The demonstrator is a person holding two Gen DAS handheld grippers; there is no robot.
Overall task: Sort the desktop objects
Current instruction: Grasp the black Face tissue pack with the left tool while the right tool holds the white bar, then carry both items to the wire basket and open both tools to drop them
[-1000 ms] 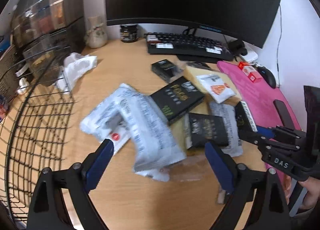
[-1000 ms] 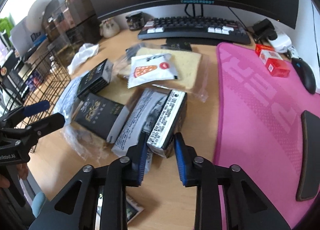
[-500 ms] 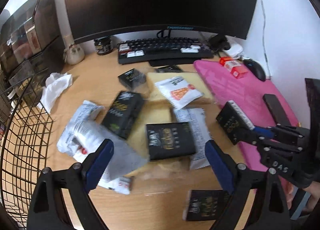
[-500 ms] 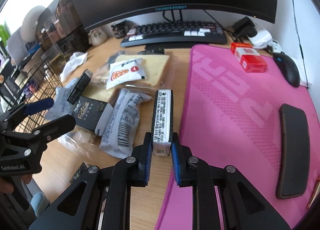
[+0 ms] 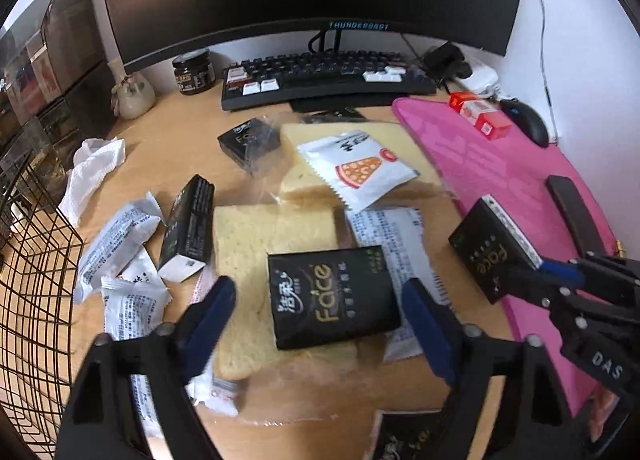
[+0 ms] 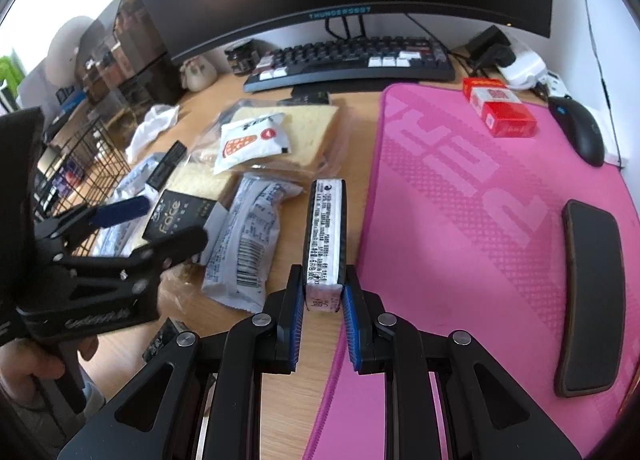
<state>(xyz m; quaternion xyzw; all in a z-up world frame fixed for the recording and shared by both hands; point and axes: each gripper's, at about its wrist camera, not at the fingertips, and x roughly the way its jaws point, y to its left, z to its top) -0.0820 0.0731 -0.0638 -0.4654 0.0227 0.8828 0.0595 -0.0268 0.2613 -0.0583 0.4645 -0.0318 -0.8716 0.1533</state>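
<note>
My right gripper (image 6: pixel 322 302) is shut on a black tissue pack (image 6: pixel 325 234) and holds it on edge above the desk beside the pink mat; it also shows in the left wrist view (image 5: pixel 490 250). My left gripper (image 5: pixel 316 320) is open and empty, its jaws on either side of a flat black "Face" tissue pack (image 5: pixel 332 296) lying on bagged bread slices (image 5: pixel 264 244). Another black pack (image 5: pixel 188 227) stands on edge to the left, and one more (image 5: pixel 248 139) lies farther back. A white pizza-print packet (image 5: pixel 358 167) and white wrappers (image 5: pixel 120 260) lie around.
A black wire basket (image 5: pixel 36 292) stands at the left. A pink desk mat (image 6: pixel 500 219) with a red box (image 6: pixel 502 111), mouse (image 6: pixel 580 131) and wrist rest (image 6: pixel 592 296) covers the right. A keyboard (image 5: pixel 328 75), monitor, jar (image 5: pixel 194 71) and crumpled tissue (image 5: pixel 94 171) are at the back.
My right gripper closed on the black tissue pack and lifted it toward the pink mat. My left gripper moved right from the white wrappers to hover over the flat "Face" pack.
</note>
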